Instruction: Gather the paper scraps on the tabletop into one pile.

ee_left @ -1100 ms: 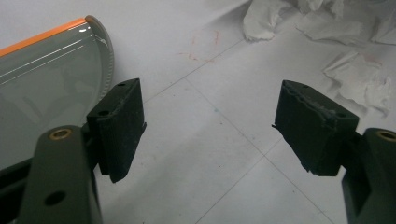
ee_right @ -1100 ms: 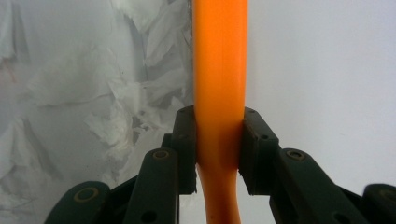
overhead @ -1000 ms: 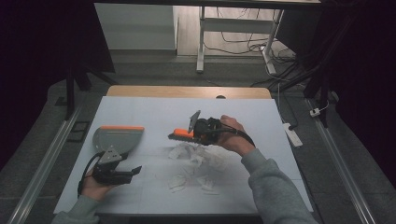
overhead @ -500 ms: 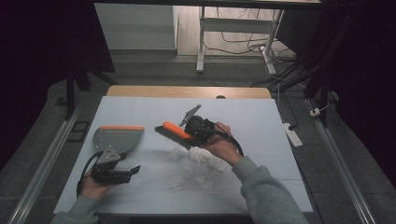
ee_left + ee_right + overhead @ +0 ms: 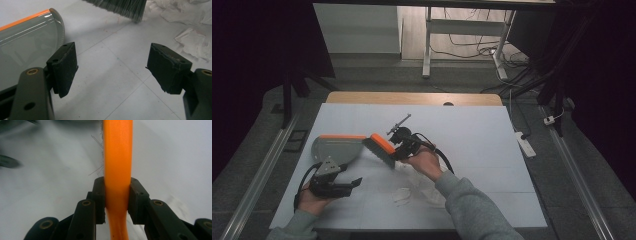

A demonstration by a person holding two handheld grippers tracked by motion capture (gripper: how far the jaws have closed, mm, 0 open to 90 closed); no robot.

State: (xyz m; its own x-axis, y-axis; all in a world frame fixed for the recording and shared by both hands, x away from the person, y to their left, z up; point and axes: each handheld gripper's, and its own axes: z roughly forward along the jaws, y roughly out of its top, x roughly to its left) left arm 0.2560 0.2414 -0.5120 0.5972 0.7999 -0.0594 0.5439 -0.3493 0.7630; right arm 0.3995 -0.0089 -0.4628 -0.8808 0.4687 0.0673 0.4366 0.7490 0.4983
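At the table's centre, the right gripper (image 5: 398,147) clamps the orange brush (image 5: 380,149), its bristles hidden in the right gripper view. At nine o'clock of the brush lies the dustpan (image 5: 337,148), cut off in the left gripper view. Left gripper (image 5: 349,186) gapes wide, holding nothing. Crumpled paper scraps (image 5: 404,195) lie at five o'clock.

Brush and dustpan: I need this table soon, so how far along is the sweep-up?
Done: the right gripper is clamped on the brush, beside the dustpan. In hand: the open left gripper sits near the dustpan without holding it. Left: the paper scraps lie unswept on the table.
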